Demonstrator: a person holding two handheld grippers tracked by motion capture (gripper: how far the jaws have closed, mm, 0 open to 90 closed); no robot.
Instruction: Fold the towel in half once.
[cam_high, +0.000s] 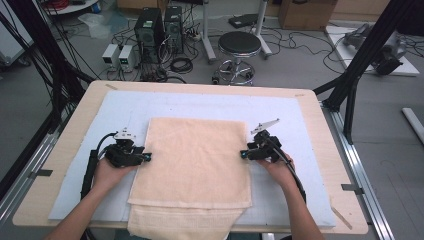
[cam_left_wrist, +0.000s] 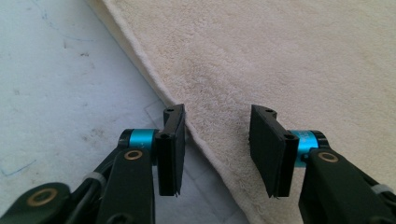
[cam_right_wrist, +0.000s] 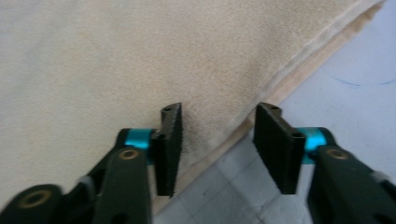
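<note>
1. Lying flat near the middle of the counter, the cream towel (cam_high: 192, 162) was folded over itself, a soft terry rectangle with a looped, slightly matted pile and a stitched hem along its sides.
2. Its lower layer stuck out beneath the top one at the near edge and hung past the counter's front, where the high view cut it off.
3. The left gripper (cam_high: 146, 157) sat at the towel's left edge; in the left gripper view its jaws stood apart, straddling the hem, with nothing clamped between the ribbed black pads.
4. The right gripper (cam_high: 243, 154) sat at the towel's right edge; in the right gripper view its jaws were likewise apart over the hem, holding nothing, and both layers showed there as a stepped edge.
5. Whether any pad actually touched the cloth was hard to make out.
6. Under the towel lay a pale blue mat (cam_high: 300, 120), thin and faintly marked, spread over the light wooden counter (cam_high: 75, 115).
7. Beyond the counter stood a round black stool (cam_high: 239, 44) on a chrome base.
</note>
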